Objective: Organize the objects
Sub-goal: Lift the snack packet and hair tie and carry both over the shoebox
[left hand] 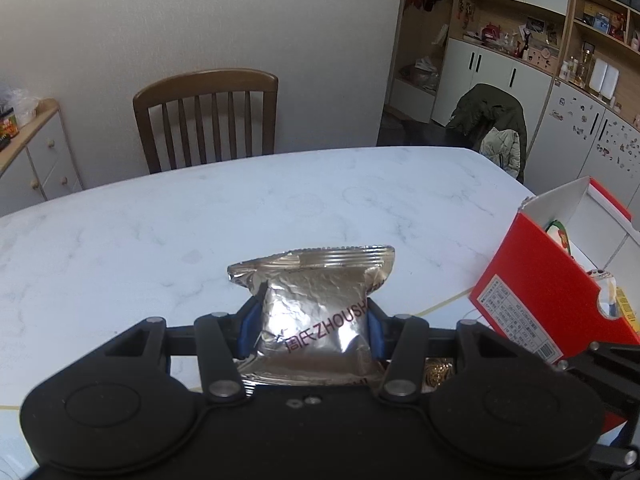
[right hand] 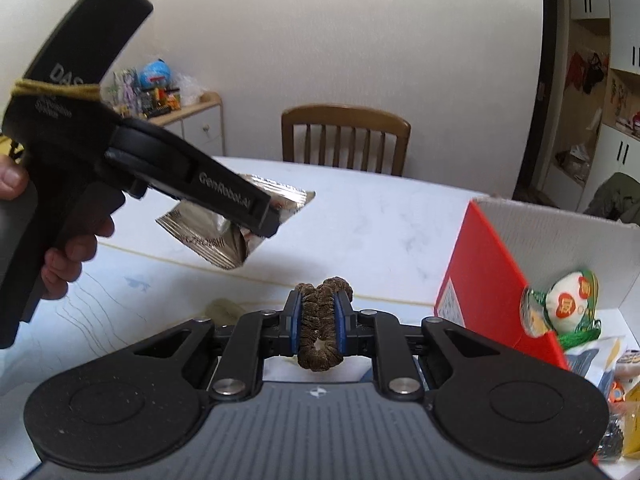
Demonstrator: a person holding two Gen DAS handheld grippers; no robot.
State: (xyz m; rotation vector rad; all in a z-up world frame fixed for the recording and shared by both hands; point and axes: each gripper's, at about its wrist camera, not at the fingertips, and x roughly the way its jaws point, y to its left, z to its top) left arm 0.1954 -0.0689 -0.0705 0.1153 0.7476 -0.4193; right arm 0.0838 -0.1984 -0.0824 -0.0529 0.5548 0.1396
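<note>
Right wrist view is showing the counter [right hand: 380, 216] carrying a red box [right hand: 488, 264], open, our landmark. Left of the box, the left gripper [left hand: 312, 320] is holding a foil packet [left hand: 316, 312] aloft, jaws clamped across its middle; light, crinkly, probably slippery. Nearer the box, the right gripper [right hand: 318, 320] is pinching a brown scrunchie [right hand: 320, 328], soft and squashy, jaws clamped on it.

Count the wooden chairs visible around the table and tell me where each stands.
1. A wooden chair stands at the far side of the white table, against the wall. A second seat, draped in a dark jacket, sits at the table's right end; its frame is hidden.
</note>
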